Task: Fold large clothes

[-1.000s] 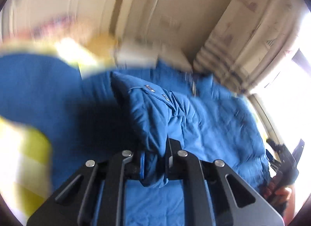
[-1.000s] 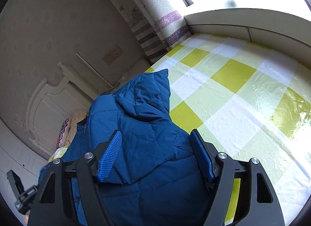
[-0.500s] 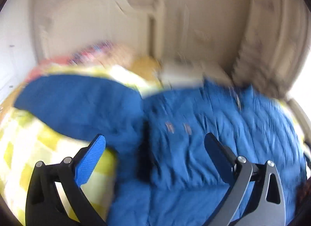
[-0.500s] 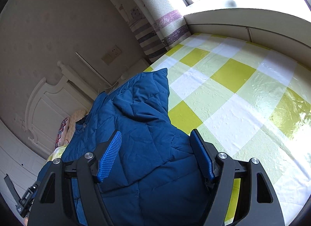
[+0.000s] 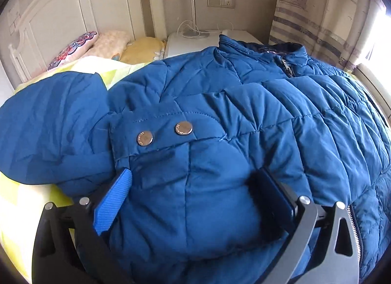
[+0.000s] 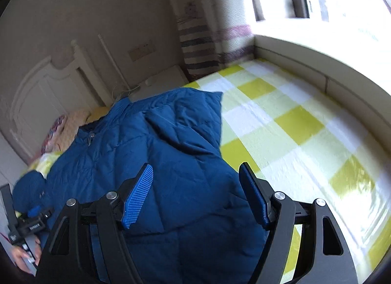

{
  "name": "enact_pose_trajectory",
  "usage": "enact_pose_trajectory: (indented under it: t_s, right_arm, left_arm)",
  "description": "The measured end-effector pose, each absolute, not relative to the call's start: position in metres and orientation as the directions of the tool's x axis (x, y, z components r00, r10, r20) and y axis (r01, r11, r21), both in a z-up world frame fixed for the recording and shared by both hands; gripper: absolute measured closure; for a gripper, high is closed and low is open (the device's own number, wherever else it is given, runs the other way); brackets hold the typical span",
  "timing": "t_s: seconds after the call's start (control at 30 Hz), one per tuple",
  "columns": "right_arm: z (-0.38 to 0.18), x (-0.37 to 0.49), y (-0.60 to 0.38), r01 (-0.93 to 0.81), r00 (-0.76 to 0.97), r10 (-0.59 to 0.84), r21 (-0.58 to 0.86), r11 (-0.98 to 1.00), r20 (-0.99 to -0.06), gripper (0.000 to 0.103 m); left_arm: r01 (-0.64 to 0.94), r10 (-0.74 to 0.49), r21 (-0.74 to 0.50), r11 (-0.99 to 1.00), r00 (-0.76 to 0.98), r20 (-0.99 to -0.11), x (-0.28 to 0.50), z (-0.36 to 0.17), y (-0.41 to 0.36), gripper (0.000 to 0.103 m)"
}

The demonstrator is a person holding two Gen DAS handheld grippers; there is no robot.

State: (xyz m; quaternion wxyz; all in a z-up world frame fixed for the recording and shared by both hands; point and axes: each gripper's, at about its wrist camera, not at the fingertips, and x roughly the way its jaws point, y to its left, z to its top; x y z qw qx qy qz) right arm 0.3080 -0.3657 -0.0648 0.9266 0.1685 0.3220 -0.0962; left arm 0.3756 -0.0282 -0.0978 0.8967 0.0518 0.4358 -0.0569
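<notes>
Both the left gripper (image 5: 193, 200) and right gripper (image 6: 195, 193) gape wide over the blue jacket (image 5: 244, 117) on the checked bed (image 6: 305, 137).

The blue jacket (image 5: 244, 112) runs off the lower and right edges of the left wrist view, so its hem cannot be seen. It covers most of the bed (image 5: 14, 200) beneath it. Behind the jacket, the pillows (image 5: 110, 41) are partly hidden. In the right wrist view, the left claw (image 6: 27, 222) beside the jacket is cut off and blurred.
</notes>
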Motion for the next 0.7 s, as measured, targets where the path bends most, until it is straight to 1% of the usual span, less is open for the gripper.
enact_pose_trajectory:
  t_s: [0.1, 0.2, 0.23, 0.3, 0.33, 0.43, 0.5, 0.57, 0.6, 0.63, 0.7]
  right_arm:
    - [-0.045, 0.339, -0.329, 0.184, 0.781, -0.092, 0.086, 0.979, -0.618, 0.033]
    - [-0.047, 0.377, -0.299, 0.066, 0.762, -0.052, -0.003, 0.998, -0.646, 0.033]
    - [-0.053, 0.39, -0.291, 0.029, 0.74, -0.036, -0.022, 0.999, -0.672, 0.033]
    - [-0.084, 0.42, -0.278, -0.041, 0.602, -0.026, -0.063, 0.997, -0.798, 0.031]
    - [-0.093, 0.426, -0.274, -0.05, 0.581, -0.047, -0.093, 0.994, -0.813, 0.031]
    - [-0.079, 0.429, -0.277, -0.011, 0.561, -0.069, -0.091, 0.996, -0.825, 0.032]
    - [-0.061, 0.429, -0.284, 0.038, 0.625, -0.079, -0.071, 0.997, -0.777, 0.032]
    - [-0.046, 0.434, -0.295, 0.084, 0.682, -0.053, 0.006, 0.996, -0.729, 0.032]
    - [-0.048, 0.442, -0.299, 0.08, 0.681, -0.022, 0.044, 0.996, -0.732, 0.032]
    - [-0.054, 0.449, -0.3, 0.074, 0.665, -0.016, 0.045, 0.996, -0.747, 0.031]
    - [-0.083, 0.469, -0.301, 0.08, 0.562, -0.035, 0.012, 0.997, -0.827, 0.029]
  left_arm:
    - [0.145, -0.038, 0.066, 0.987, 0.612, -0.79, 0.378, -0.102, -0.029, 0.002]
    - [0.145, -0.04, 0.063, 0.987, 0.612, -0.79, 0.378, -0.102, -0.029, 0.002]
    - [0.144, -0.041, 0.061, 0.988, 0.612, -0.79, 0.378, -0.101, -0.03, 0.002]
    - [0.144, -0.04, 0.062, 0.988, 0.613, -0.789, 0.373, -0.096, -0.028, 0.002]
    - [0.143, -0.04, 0.061, 0.988, 0.613, -0.789, 0.372, -0.095, -0.028, 0.002]
    - [0.143, -0.039, 0.063, 0.988, 0.614, -0.789, 0.37, -0.093, -0.028, 0.002]
    - [0.142, -0.036, 0.065, 0.988, 0.613, -0.79, 0.37, -0.094, -0.028, 0.002]
    - [0.142, -0.037, 0.065, 0.988, 0.613, -0.789, 0.37, -0.094, -0.027, 0.002]
    - [0.142, -0.039, 0.062, 0.988, 0.613, -0.789, 0.37, -0.093, -0.027, 0.002]
    - [0.142, -0.041, 0.059, 0.988, 0.612, -0.79, 0.371, -0.094, -0.028, 0.002]
    - [0.142, -0.046, 0.053, 0.988, 0.612, -0.79, 0.372, -0.094, -0.028, 0.002]
